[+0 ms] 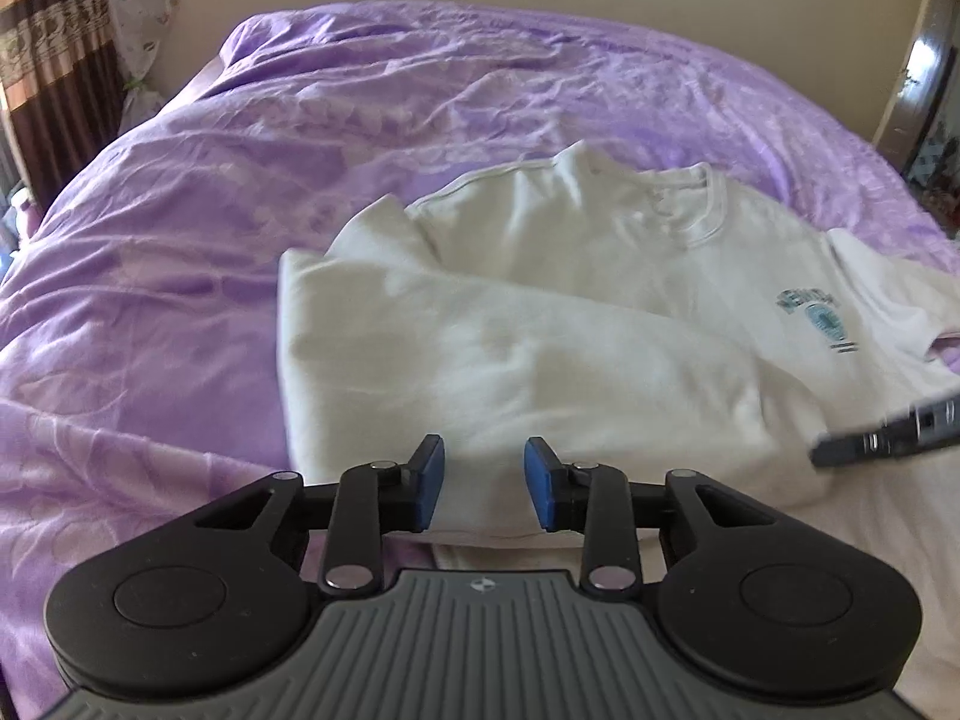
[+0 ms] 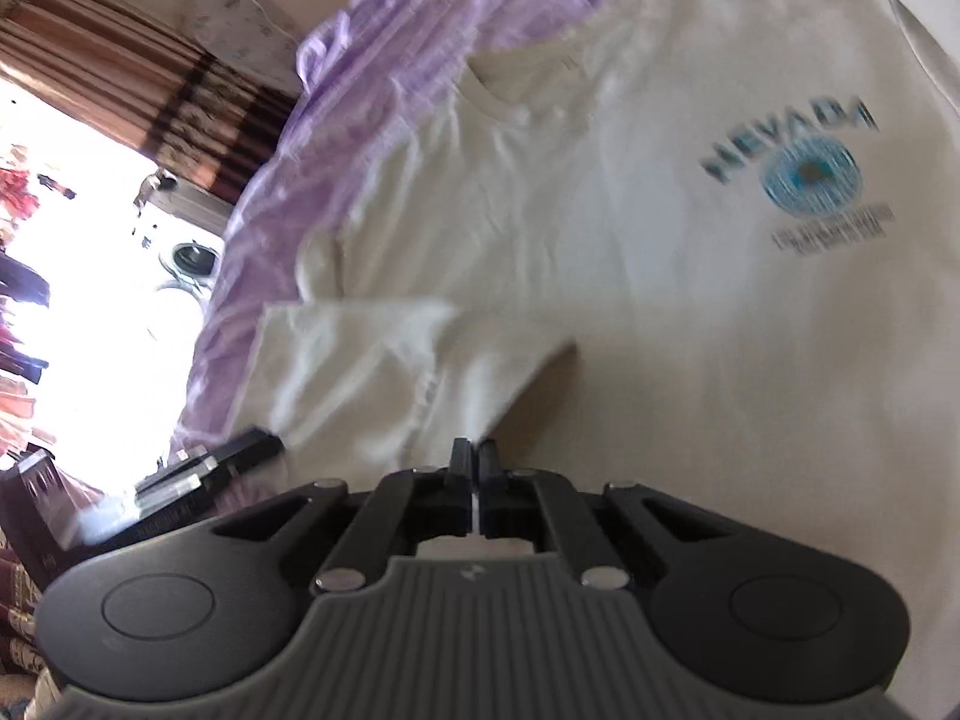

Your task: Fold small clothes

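Observation:
A cream T-shirt (image 1: 570, 312) with a teal "NEVADA" print (image 2: 798, 162) lies on the purple bedspread (image 1: 180, 192). Its left side is folded over the middle. My left gripper (image 1: 484, 483) is open and empty just over the shirt's near edge. My right gripper (image 2: 474, 456) is shut on a thin fold of the T-shirt (image 2: 540, 240) at the folded flap's lower edge. The right gripper's finger shows blurred at the right edge of the left wrist view (image 1: 888, 435). The left gripper shows at the lower left of the right wrist view (image 2: 210, 468).
A patterned pillow (image 1: 141, 6) leans on the wall at the bed's far left. Striped curtains (image 1: 42, 42) hang by a bright window (image 2: 90, 252). A dark-framed mirror or door (image 1: 924, 78) stands at the right.

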Demonstrator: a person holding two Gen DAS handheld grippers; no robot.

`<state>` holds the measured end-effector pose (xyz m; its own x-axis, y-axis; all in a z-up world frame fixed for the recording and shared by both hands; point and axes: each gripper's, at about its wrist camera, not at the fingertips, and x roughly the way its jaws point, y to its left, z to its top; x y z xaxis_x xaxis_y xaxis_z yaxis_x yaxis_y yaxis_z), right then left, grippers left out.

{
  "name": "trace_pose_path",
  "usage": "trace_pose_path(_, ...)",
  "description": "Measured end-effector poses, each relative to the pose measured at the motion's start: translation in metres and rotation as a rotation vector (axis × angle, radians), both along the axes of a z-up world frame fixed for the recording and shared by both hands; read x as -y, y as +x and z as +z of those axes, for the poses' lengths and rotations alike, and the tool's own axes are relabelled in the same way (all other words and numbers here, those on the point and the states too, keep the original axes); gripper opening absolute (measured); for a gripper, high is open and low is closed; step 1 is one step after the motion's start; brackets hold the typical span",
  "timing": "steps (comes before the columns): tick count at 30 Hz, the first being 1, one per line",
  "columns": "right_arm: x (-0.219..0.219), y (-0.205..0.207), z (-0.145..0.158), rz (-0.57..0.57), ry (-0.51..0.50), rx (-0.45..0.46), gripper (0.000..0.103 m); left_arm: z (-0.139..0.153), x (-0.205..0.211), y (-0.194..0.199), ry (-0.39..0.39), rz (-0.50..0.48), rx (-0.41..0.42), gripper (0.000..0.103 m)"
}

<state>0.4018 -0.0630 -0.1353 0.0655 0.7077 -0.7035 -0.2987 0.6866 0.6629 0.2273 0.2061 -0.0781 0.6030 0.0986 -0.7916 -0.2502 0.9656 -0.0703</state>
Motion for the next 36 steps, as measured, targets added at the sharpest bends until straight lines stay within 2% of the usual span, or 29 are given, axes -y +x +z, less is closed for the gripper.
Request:
trace_pose_path(2, 0.003, -0.003, -0.015, 0.003, -0.042, -0.037, 0.0, -0.002, -0.001, 0.0, 0.004, 0.007, -0.014, 0.038)
trace_pose_path(4, 0.003, -0.005, -0.027, 0.011, -0.037, -0.083, 0.0, 0.0, 0.0, -0.002, 0.017, 0.009, -0.015, 0.038)
trace_pose_path(7, 0.007, -0.004, -0.022, -0.013, -0.014, -0.075, 0.003, 0.009, -0.002, -0.008, 0.002, 0.01, 0.02, 0.038)
trace_pose_path(8, 0.01, -0.003, -0.017, -0.025, -0.009, -0.054, 0.013, 0.013, -0.004, -0.009, -0.006, 0.013, 0.03, 0.038)
trace_pose_path(9, 0.012, 0.0, -0.013, -0.043, -0.001, -0.04, 0.029, 0.016, -0.007, -0.01, -0.012, 0.019, 0.038, 0.038)
trace_pose_path(11, 0.016, 0.007, -0.01, -0.082, 0.017, -0.04, 0.034, 0.021, -0.012, -0.008, -0.021, 0.038, 0.046, 0.038)
trace_pose_path(14, 0.012, 0.02, -0.019, -0.103, 0.006, -0.073, 0.034, 0.026, -0.022, -0.008, -0.047, 0.077, 0.062, 0.038)
trace_pose_path(18, 0.001, 0.029, -0.045, -0.125, 0.02, -0.161, 0.031, 0.029, -0.032, -0.01, -0.061, 0.102, 0.072, 0.038)
trace_pose_path(19, -0.002, 0.029, -0.049, -0.125, 0.033, -0.17, 0.027, 0.029, -0.033, -0.011, -0.056, 0.108, 0.074, 0.038)
trace_pose_path(21, -0.009, 0.028, -0.052, -0.112, 0.042, -0.177, 0.004, 0.032, -0.037, -0.013, -0.046, 0.126, 0.081, 0.038)
trace_pose_path(23, -0.014, 0.026, -0.047, -0.105, 0.032, -0.156, 0.001, 0.036, -0.042, -0.016, -0.046, 0.149, 0.098, 0.038)
trace_pose_path(27, -0.028, 0.025, 0.003, -0.047, 0.03, 0.001, 0.001, 0.048, -0.059, -0.019, -0.066, 0.193, 0.123, 0.038)
trace_pose_path(32, -0.05, 0.035, 0.108, 0.027, 0.06, 0.25, 0.0, 0.063, -0.076, -0.016, -0.103, 0.246, 0.162, 0.038)
trace_pose_path(36, -0.048, 0.05, 0.187, 0.007, 0.09, 0.427, 0.0, 0.067, -0.085, -0.006, -0.152, 0.265, 0.181, 0.038)
